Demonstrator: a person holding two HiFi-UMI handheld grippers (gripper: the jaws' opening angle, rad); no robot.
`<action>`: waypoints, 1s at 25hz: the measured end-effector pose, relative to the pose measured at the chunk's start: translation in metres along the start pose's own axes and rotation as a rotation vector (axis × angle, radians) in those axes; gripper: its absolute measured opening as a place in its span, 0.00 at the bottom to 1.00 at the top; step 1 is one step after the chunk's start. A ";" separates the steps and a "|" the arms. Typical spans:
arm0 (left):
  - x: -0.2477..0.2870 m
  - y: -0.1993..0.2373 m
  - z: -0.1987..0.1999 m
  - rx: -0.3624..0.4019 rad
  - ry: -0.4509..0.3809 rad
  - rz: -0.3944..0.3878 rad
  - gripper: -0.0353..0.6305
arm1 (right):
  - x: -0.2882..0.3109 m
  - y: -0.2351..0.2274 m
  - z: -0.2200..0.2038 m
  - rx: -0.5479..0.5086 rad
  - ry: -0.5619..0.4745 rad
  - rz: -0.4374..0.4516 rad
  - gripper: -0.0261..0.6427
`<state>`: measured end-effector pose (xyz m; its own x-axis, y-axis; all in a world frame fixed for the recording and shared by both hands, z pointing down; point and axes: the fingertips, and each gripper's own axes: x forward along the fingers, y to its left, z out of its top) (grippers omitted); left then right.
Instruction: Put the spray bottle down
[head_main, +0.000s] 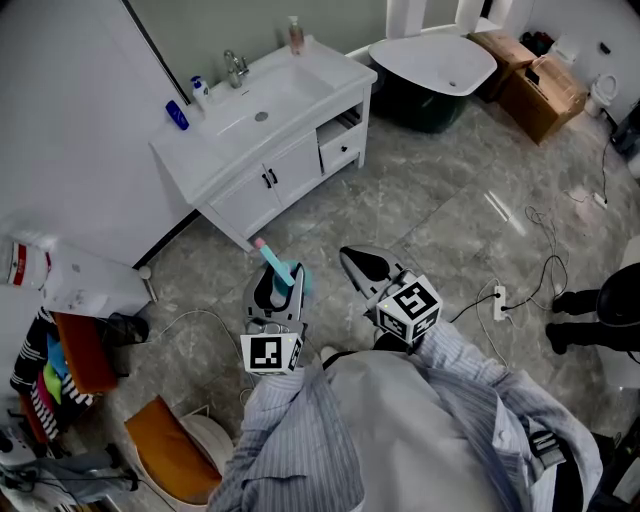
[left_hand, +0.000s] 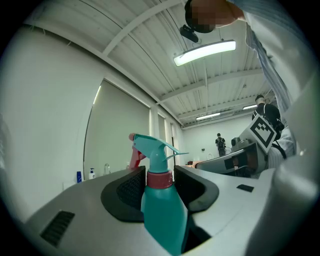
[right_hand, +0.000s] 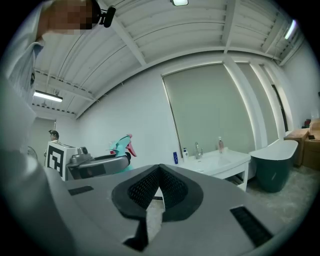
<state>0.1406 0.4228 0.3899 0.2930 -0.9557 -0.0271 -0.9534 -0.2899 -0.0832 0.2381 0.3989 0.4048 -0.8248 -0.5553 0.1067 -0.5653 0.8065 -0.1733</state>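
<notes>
A teal spray bottle (head_main: 281, 271) with a pink nozzle tip sits upright between the jaws of my left gripper (head_main: 278, 292), held level above the grey floor. In the left gripper view the bottle (left_hand: 162, 205) fills the gap, and both black pads press on its red collar and shoulders. My right gripper (head_main: 358, 265) hovers just right of it, with its jaws shut and nothing between them. The right gripper view shows its pads meeting at the tip (right_hand: 159, 172). The bottle's trigger head (right_hand: 121, 145) is visible there to the left.
A white vanity (head_main: 300, 150) with sink, tap and small bottles stands ahead against the wall. A dark bathtub (head_main: 435, 70) and cardboard boxes (head_main: 540, 85) lie at the far right. Cables and a power strip (head_main: 500, 300) cross the floor on the right. An orange stool (head_main: 170, 450) is at the lower left.
</notes>
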 end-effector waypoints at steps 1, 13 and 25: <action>-0.001 0.001 0.000 -0.002 0.000 0.001 0.32 | 0.000 0.001 0.000 0.000 0.001 0.000 0.06; -0.015 0.023 -0.003 -0.015 -0.007 -0.003 0.32 | 0.014 0.017 -0.003 0.019 -0.003 -0.020 0.06; -0.030 0.066 -0.012 -0.038 -0.009 -0.059 0.32 | 0.044 0.049 -0.016 0.015 0.020 -0.087 0.06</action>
<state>0.0682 0.4313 0.3971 0.3495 -0.9364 -0.0320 -0.9364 -0.3478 -0.0474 0.1739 0.4174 0.4167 -0.7727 -0.6188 0.1417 -0.6348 0.7521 -0.1773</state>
